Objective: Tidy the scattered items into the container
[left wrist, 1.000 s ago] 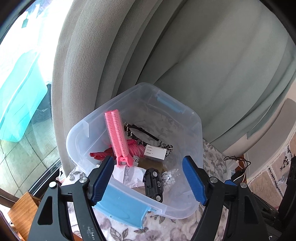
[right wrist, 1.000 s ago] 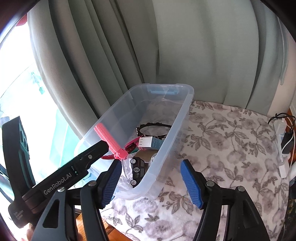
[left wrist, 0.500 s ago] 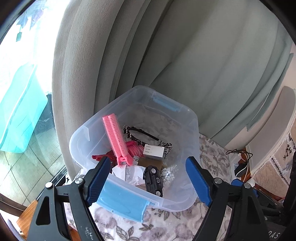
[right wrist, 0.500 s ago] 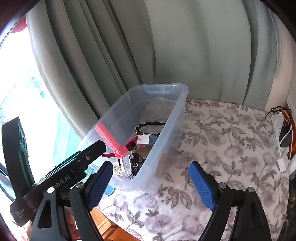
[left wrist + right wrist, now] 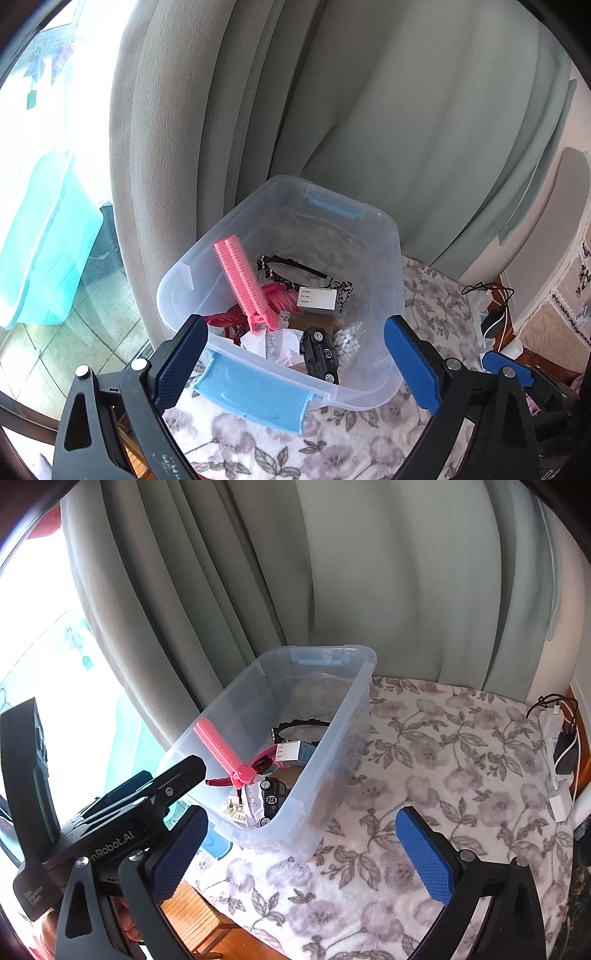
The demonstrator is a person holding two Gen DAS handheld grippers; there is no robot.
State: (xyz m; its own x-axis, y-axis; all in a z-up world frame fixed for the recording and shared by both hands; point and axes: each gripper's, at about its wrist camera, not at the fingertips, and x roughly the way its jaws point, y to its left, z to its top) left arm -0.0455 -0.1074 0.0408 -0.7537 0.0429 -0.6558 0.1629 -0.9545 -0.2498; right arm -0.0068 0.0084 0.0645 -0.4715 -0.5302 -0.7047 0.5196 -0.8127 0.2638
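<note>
A clear plastic container (image 5: 391,266) (image 5: 343,716) with blue handles stands on a floral cloth. Inside lie a pink roller clip (image 5: 242,277) (image 5: 221,751), a black toy car (image 5: 320,352) (image 5: 272,795), a patterned headband (image 5: 295,266), a small white box (image 5: 317,297), red cord, crumpled paper and white beads. My left gripper (image 5: 295,362) hovers just short of the container's near end, jaws opening, nothing between them. My right gripper (image 5: 303,853) sits lower right of the container, jaws opening and empty. The left gripper's body (image 5: 110,830) shows in the right wrist view.
Grey-green curtains (image 5: 332,110) hang close behind the container. The floral cloth (image 5: 461,775) spreads to the right. A white power strip with a black plug and cables (image 5: 557,760) lies at the far right edge. A window with a teal tub outside (image 5: 40,240) is on the left.
Both grippers have opened wider and pulled back from the container, so it looks smaller and more of the floral cloth shows. The items inside have not moved.
</note>
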